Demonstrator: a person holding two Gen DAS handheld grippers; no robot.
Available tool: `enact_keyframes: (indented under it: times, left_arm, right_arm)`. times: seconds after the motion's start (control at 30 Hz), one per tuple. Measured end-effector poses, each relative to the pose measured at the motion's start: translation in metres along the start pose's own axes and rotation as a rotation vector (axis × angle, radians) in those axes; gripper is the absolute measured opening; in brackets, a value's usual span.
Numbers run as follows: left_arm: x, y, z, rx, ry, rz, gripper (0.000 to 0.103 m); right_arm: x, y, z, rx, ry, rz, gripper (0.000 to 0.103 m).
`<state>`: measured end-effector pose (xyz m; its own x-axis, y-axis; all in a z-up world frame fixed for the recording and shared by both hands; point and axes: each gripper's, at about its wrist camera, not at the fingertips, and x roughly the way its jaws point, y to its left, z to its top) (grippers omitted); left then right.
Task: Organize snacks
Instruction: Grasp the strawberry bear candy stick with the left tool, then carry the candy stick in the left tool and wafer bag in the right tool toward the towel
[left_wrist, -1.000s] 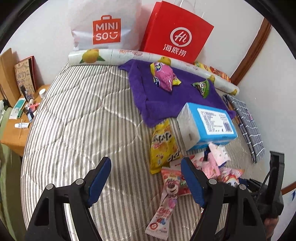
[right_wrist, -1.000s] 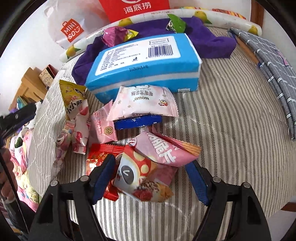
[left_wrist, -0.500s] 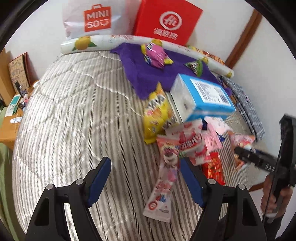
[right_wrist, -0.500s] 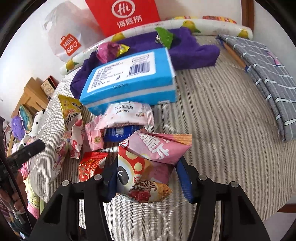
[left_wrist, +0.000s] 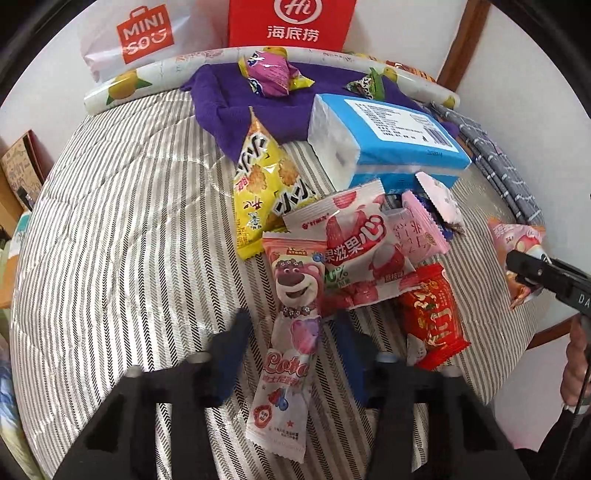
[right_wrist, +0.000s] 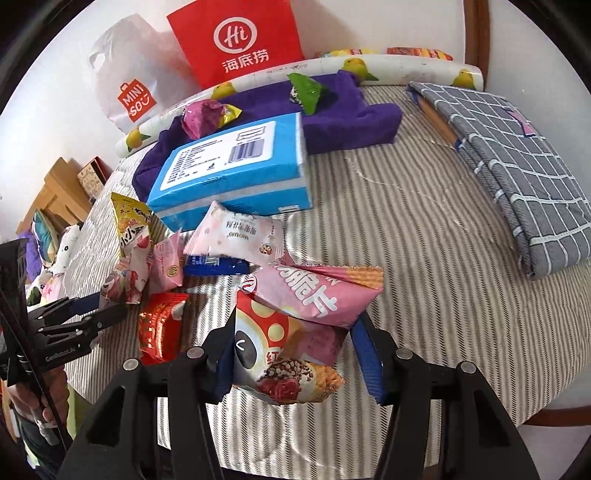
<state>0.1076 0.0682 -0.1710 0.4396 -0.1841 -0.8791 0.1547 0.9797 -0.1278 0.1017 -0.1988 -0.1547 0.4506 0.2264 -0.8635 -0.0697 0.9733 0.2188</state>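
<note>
Striped mattress (left_wrist: 122, 229), snack packets (left_wrist: 351, 251) heaped, blue tissue pack (left_wrist: 384, 136), purple towel (left_wrist: 236, 107), folded checked cloth (right_wrist: 517, 155)

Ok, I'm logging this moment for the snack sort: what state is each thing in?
right gripper: shut on the mushroom snack bag, lifted
left gripper: open, straddling the bear lollipop packet
bear lollipop packet: flat on the bed
blue tissue pack: sealed, lying flat
purple towel: crumpled
grey checked cloth: folded

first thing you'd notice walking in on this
A heap of bright snack packets spills across the striped mattress, against a blue tissue pack. The right gripper clamps a mushroom-print packet, while the left gripper straddles the Lotso lollipop.
</note>
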Motion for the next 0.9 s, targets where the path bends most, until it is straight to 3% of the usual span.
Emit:
enact_keyframes:
  times: [0.2,0.5,0.9]
  left_arm:
    - [-0.011,0.007,-0.001,-0.033,-0.006,-0.012,0.021]
    - [-0.04,0.002,0.0,-0.048,-0.056,-0.027,0.021]
    - [-0.064,-0.022,0.026,-0.024,-0.11,-0.1,0.021]
  right_arm:
    - [-0.006,-0.009,0.002,0.014,-0.016,0.004,0.055]
    - [-0.021,-0.009,0.006,0.008,-0.036,0.011,0.055]
    - [-0.046,-0.001,0.023,-0.033,-0.093,0.022,0.055]
